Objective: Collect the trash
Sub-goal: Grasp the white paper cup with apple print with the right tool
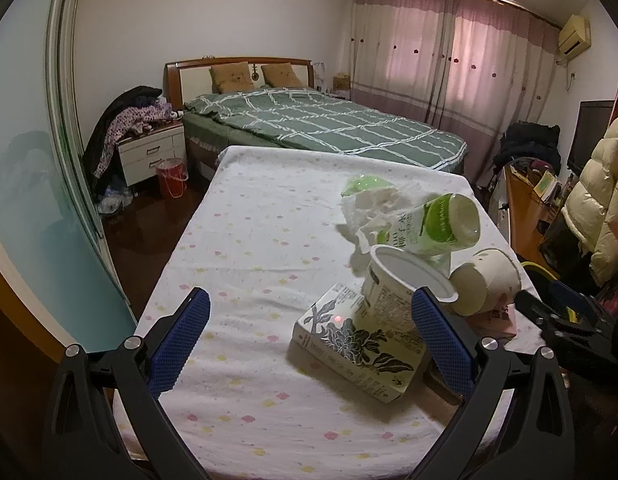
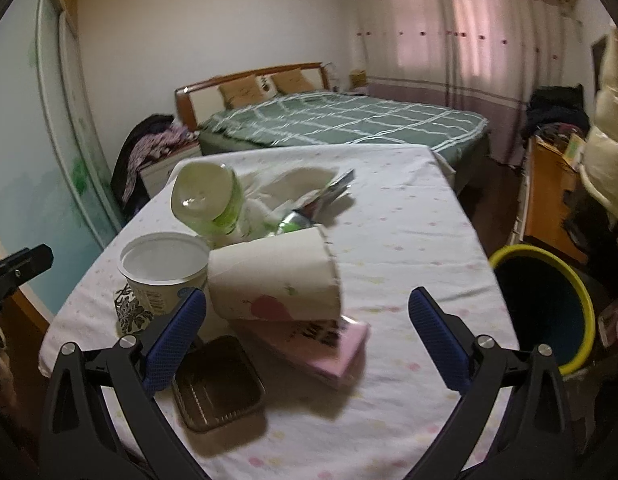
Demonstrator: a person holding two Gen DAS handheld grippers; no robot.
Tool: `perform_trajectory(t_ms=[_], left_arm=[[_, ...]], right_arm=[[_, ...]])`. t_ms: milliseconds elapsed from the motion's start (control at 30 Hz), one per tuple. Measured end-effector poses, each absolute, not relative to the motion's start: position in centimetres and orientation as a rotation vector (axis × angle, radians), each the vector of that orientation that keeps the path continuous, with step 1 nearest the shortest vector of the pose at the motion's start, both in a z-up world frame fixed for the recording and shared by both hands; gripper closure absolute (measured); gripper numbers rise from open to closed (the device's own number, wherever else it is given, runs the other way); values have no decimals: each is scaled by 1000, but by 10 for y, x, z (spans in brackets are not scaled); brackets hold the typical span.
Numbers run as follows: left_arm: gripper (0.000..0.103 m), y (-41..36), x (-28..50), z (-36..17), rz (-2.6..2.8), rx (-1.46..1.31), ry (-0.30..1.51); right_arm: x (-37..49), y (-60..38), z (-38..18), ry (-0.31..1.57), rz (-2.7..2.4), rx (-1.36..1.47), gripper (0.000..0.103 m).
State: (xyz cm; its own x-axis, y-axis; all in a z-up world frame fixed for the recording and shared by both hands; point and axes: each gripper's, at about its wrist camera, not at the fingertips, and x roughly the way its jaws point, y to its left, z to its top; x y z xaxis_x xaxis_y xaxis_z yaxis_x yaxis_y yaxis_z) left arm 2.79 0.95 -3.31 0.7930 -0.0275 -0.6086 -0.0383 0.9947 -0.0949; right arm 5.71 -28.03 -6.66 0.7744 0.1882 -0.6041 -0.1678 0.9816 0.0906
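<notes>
Left gripper [image 1: 311,346] spread wide, blue fingers [image 1: 181,342] apart, nothing between them, poised above the near part of a table [image 1: 249,248] draped in a white cloth with small pastel flowers. Right gripper [image 2: 307,338] likewise released, fingers [image 2: 437,340] wide, nothing held, poised above the near right part of the same table.

Trash heaped on the table's right half in the left wrist view, left-centre in the right wrist view. Nearest in the left view: a white carton with a black floral print [image 1: 359,342], lying flat. Resting on its far edge, a white plastic tub [image 1: 393,286], tilted in the left wrist view, mouth open. Just right of the tub, a white paper cup [image 1: 487,280] on its side, pink fruit print on its wall, lying across a flat pink box [image 2: 329,346]. Behind the tub, a green-and-white bottle [image 1: 433,224] tipped up on the pile, base toward the cameras. Beyond it, crumpled white tissue [image 1: 373,204] with a pale green scrap [image 1: 363,182] at the far end, and a silvery wrapper [image 2: 333,190] poking out. Near the left finger of the right gripper, a brown ridged plastic tray [image 2: 219,384] flat on the cloth.

Off the table's right edge, low down, a bin with a yellow-green rim and dark blue inside [image 2: 545,308], mouth tilted toward the table.

Beyond the table, a bed with a green checked quilt [image 1: 321,124].
</notes>
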Motion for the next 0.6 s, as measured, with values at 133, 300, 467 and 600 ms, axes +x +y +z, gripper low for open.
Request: perform_trajectory(t_ms=[133, 300, 467, 600], left_arm=[[4, 13, 33, -37, 1, -117, 663], [4, 14, 41, -44, -4, -119, 681], [4, 15, 45, -47, -9, -127, 689], [4, 16, 48, -50, -10, -128, 695]], right_arm=[[74, -271, -77, 707, 232, 36, 6], [87, -268, -85, 735, 239, 35, 6], [93, -273, -88, 752, 269, 70, 6], [98, -275, -91, 765, 272, 80, 22]])
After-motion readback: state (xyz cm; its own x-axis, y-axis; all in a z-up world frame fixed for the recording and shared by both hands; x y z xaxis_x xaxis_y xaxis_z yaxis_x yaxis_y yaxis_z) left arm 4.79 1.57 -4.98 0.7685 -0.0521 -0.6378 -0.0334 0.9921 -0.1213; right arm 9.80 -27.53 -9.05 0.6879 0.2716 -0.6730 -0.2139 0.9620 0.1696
